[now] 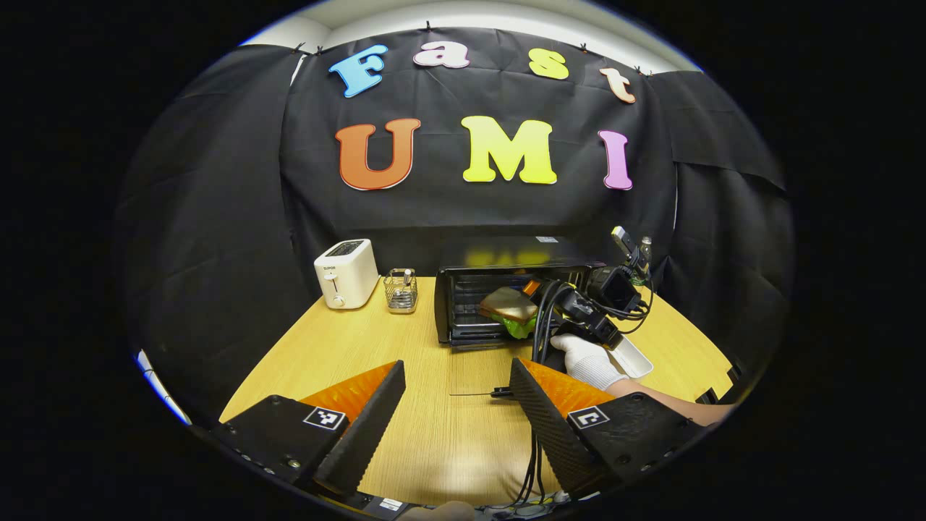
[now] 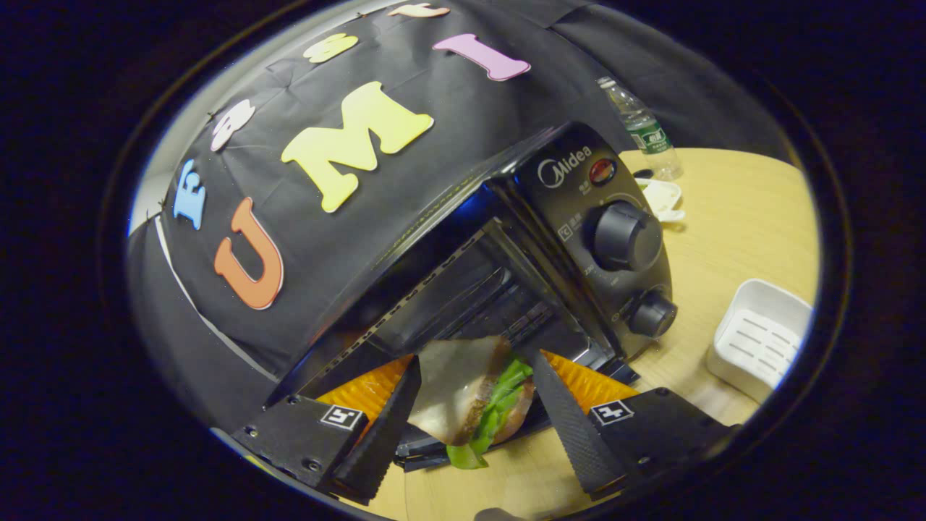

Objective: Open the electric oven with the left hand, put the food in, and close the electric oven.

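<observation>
Your right gripper point(image 2: 470, 405) holds the sandwich of brown bread and green lettuce point(image 2: 474, 394) between its fingers at the mouth of the black electric oven point(image 2: 506, 239), whose cavity lies straight ahead along the fingers and whose door point(image 1: 474, 339) hangs open. Your left gripper point(image 1: 457, 376) waits well back over the pale wooden table point(image 1: 347, 340), fingers wide and empty, farther from the oven than the right gripper.

Oven point(image 1: 499, 304) mouth open, sandwich point(image 1: 510, 307) and right tool point(image 1: 571, 304) filling it; table point(image 1: 434, 420) foreground free
</observation>
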Tool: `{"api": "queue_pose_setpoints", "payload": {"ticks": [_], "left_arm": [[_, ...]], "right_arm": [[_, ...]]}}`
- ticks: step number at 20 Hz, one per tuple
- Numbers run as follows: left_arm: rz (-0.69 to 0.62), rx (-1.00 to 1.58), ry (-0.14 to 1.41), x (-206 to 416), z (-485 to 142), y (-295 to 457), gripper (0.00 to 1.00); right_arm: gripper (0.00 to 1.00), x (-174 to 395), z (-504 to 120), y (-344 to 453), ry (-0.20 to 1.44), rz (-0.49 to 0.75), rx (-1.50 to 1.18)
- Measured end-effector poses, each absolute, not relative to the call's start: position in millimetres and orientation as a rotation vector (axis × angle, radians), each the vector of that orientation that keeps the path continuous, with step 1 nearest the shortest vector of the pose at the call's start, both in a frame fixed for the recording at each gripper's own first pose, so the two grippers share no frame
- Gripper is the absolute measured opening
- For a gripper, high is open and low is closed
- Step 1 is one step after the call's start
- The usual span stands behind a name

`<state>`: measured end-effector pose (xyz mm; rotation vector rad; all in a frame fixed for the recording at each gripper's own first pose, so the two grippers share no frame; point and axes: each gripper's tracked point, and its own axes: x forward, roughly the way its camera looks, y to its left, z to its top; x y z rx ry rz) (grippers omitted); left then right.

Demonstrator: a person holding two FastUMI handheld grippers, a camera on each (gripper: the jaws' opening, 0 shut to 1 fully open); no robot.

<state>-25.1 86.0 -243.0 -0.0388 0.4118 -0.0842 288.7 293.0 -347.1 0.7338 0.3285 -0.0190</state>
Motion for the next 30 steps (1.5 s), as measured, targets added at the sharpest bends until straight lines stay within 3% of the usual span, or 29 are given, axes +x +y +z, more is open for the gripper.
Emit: {"api": "queue_pose_setpoints", "payload": {"ticks": [5, 6, 7, 8, 9, 10, 14, 15, 16, 17, 18, 24, 30], "left_arm": [[-0.079, -0.04, 0.395, -22.3, -241.8, 82.2, 0.96], [-0.078, -0.039, 0.389, -21.2, -240.5, 82.2, 0.96], [-0.078, -0.037, 0.378, -19.7, -239.7, 80.5, 0.96], [-0.078, -0.032, 0.378, -18.0, -240.6, 79.0, 0.96], [-0.077, -0.03, 0.376, -16.8, -243.6, 78.2, 0.96], [-0.081, -0.033, 0.376, -15.3, -245.2, 75.0, 0.96], [-0.085, -0.019, 0.374, -7.8, -260.4, 59.5, 0.96], [-0.08, -0.017, 0.378, -5.6, -264.6, 55.7, 0.96], [-0.081, -0.024, 0.39, -3.7, -271.6, 49.5, 0.96], [-0.082, -0.036, 0.403, -3.4, -278.5, 42.1, 0.96], [-0.083, -0.049, 0.415, -1.8, -284.5, 34.4, 0.96], [-0.091, -0.037, 0.466, 9.7, -325.5, -6.9, 0.96], [-0.103, -0.051, 0.547, 24.2, -383.8, -50.8, 0.96]], "right_arm": [[0.99, 259.5, -329.6, 285.2, 0.339, 0.035, 0.628], [0.87, 251.4, -325.2, 280.9, 0.344, 0.047, 0.605], [0.87, 240.6, -318.2, 274.9, 0.348, 0.056, 0.584], [1.0, 230.4, -309.8, 266.5, 0.344, 0.067, 0.555], [1.0, 219.0, -299.2, 255.1, 0.334, 0.072, 0.518], [0.89, 207.5, -288.7, 242.7, 0.328, 0.076, 0.481], [0.89, 158.1, -248.3, 179.3, 0.288, 0.075, 0.302], [1.0, 147.5, -238.9, 164.7, 0.279, 0.072, 0.261], [1.0, 135.8, -223.6, 146.9, 0.254, 0.073, 0.216], [0.89, 125.1, -209.8, 132.7, 0.236, 0.067, 0.182], [0.89, 115.0, -196.3, 117.5, 0.217, 0.064, 0.158], [0.89, 60.9, -144.2, 45.1, 0.148, 0.022, 0.075], [0.89, 22.6, -135.5, -6.8, 0.162, 0.009, 0.022]]}}
